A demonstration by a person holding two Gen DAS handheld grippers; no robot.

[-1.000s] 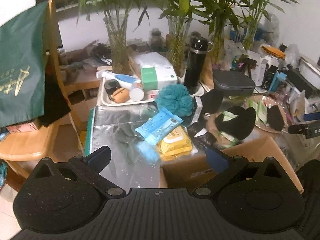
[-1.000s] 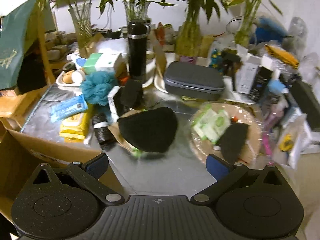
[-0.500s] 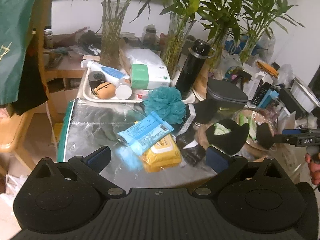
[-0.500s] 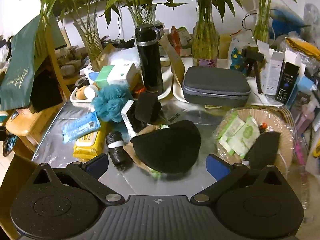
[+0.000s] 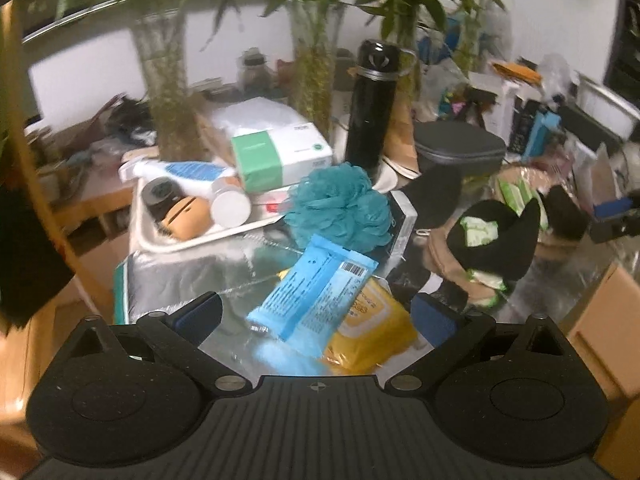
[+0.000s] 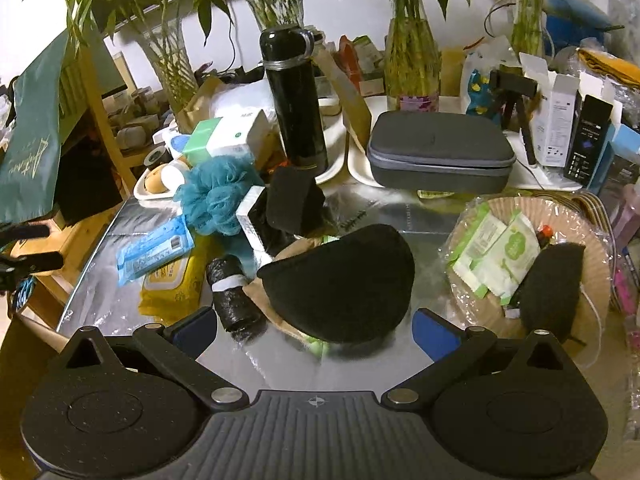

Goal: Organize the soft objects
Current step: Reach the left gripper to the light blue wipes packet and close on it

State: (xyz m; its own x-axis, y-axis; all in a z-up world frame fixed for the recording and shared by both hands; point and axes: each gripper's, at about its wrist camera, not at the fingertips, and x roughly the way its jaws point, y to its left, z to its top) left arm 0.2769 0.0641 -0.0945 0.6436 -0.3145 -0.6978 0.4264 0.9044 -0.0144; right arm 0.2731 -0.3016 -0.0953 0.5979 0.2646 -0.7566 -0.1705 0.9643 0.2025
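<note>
A: Both claws, left claw (image 5: 316,314) and right claw (image 6: 314,330), gape wide, empty. The black pad (image 6: 340,282) lies just before the black flask (image 6: 294,100).

B: A hasty reach might topple the flask.

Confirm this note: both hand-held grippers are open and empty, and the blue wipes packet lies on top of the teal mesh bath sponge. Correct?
One error: the blue wipes packet lies on the yellow wipes pack, in front of the teal mesh bath sponge, as the left wrist view shows.
</note>
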